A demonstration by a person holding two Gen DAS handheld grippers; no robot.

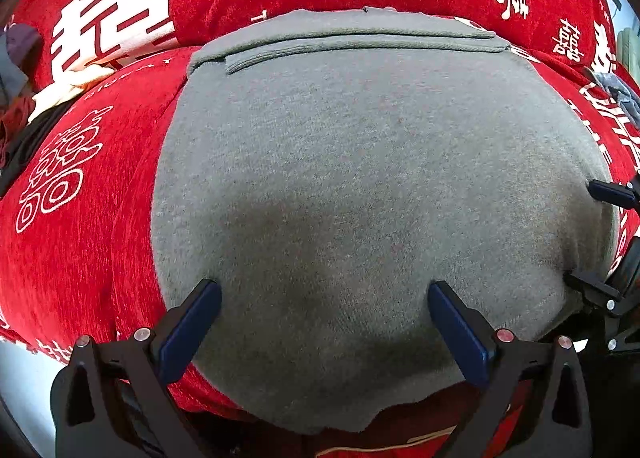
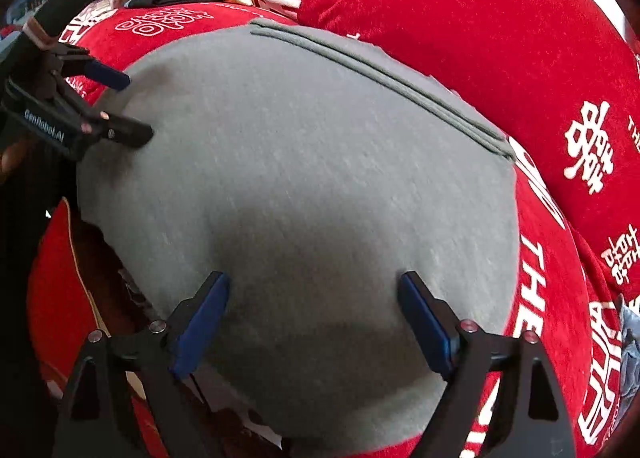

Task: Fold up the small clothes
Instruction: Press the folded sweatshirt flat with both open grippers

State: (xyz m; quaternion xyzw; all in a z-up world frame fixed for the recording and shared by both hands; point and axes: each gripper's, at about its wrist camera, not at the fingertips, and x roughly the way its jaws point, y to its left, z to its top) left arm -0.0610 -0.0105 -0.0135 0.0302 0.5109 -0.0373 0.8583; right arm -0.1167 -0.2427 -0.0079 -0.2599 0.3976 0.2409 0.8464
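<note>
While both the left gripper (image 1: 324, 294) and right gripper (image 2: 314, 286) are hovering wide-jawed and empty over the grey garment (image 1: 360, 198), each should be pinching a lower-frame corner squarely.

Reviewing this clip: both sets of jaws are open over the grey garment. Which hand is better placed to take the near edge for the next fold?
Probably the left. The left gripper straddles the grey garment near its near-left corner, beside the edge. The right gripper hangs more over mid-cloth.

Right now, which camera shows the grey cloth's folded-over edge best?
The left wrist view: the folded edge of the grey cloth lies almost square-on, with both ends and stacked layers clear. The right wrist view shows it slanting away as thin ridges.
</note>
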